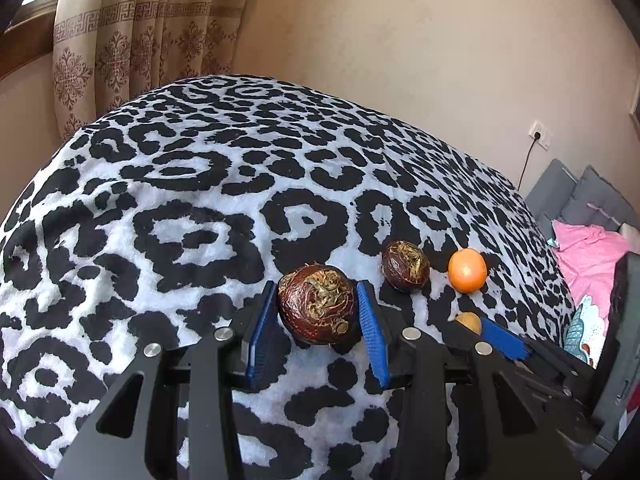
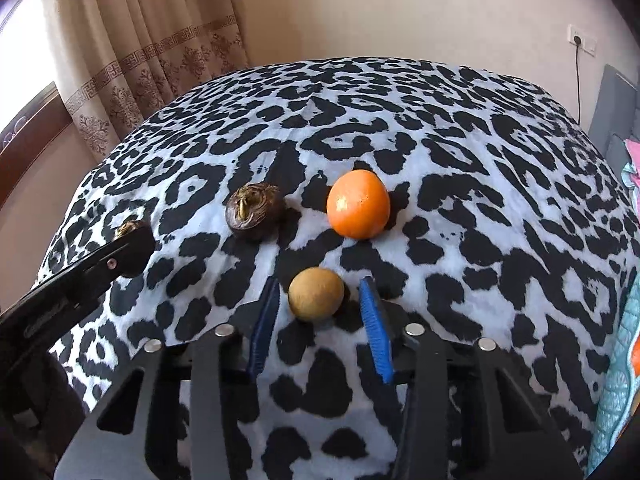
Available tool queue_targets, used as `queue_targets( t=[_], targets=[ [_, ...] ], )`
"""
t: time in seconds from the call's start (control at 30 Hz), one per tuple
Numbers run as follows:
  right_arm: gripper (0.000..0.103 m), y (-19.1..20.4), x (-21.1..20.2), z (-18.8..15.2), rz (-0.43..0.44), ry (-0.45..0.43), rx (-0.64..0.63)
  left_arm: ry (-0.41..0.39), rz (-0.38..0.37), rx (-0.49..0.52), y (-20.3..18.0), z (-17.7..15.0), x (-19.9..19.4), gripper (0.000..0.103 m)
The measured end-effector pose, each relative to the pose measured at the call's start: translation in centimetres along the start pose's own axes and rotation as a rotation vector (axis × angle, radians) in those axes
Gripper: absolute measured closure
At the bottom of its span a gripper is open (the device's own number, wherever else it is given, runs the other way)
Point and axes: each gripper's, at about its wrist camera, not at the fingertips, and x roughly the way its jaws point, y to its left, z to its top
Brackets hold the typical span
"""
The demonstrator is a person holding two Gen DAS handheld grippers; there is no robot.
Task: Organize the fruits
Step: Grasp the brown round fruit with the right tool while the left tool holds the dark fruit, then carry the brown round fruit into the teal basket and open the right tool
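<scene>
Your left gripper (image 1: pixel 318 312) fills the bottom of the left wrist view, its blue pads (image 1: pixel 262 330) pressed against both sides of a dark brown water chestnut (image 1: pixel 317 304) at lower centre, clamped on it just above the leopard-print blanket (image 1: pixel 180 184). A second water chestnut (image 1: pixel 405 266) lies right of centre, and a small orange (image 1: pixel 467 271) sits just beside it, further right. Low at the right, the right gripper's blue pad (image 1: pixel 502 338) shows with a tan round fruit (image 1: pixel 469 322) partly hidden against it.

Your right gripper (image 2: pixel 316 304) fills the bottom of the right wrist view, its fingers spread apart on either side of the tan round fruit (image 2: pixel 316 294), with a gap showing at each side. That fruit rests on the blanket (image 2: pixel 440 160) at lower centre. Above it the orange (image 2: pixel 358 204) lies right of centre, the loose water chestnut (image 2: pixel 255 212) left of centre. At the left edge, the left gripper (image 2: pixel 132 248) holds its water chestnut (image 2: pixel 136 246), mostly hidden.
</scene>
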Motion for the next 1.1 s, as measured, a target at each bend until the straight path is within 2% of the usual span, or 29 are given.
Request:
queue_targets(
  t=[0.07, 0.13, 0.77, 1.1],
  targets=[
    [0.071, 0.1, 0.1, 0.0, -0.007, -0.001, -0.007, 0.002, -0.003, 0.003, -0.1, 0.0, 0.0, 0.062],
    [0.075, 0.1, 0.1, -0.1, -0.006, -0.005, -0.010, 0.003, -0.007, 0.004, -0.1, 0.0, 0.0, 0.062],
    [0.075, -0.7, -5.2, -2.3, 0.052, -0.079, 0.070, -0.010, -0.038, 0.040, -1.3, -0.4, -0.5, 0.062],
    [0.075, -1.1, -7.6, -3.9, 0.044, -0.118, 0.095, -0.016, -0.064, 0.085, -2.4, -0.8, -0.9, 0.062]
  ],
)
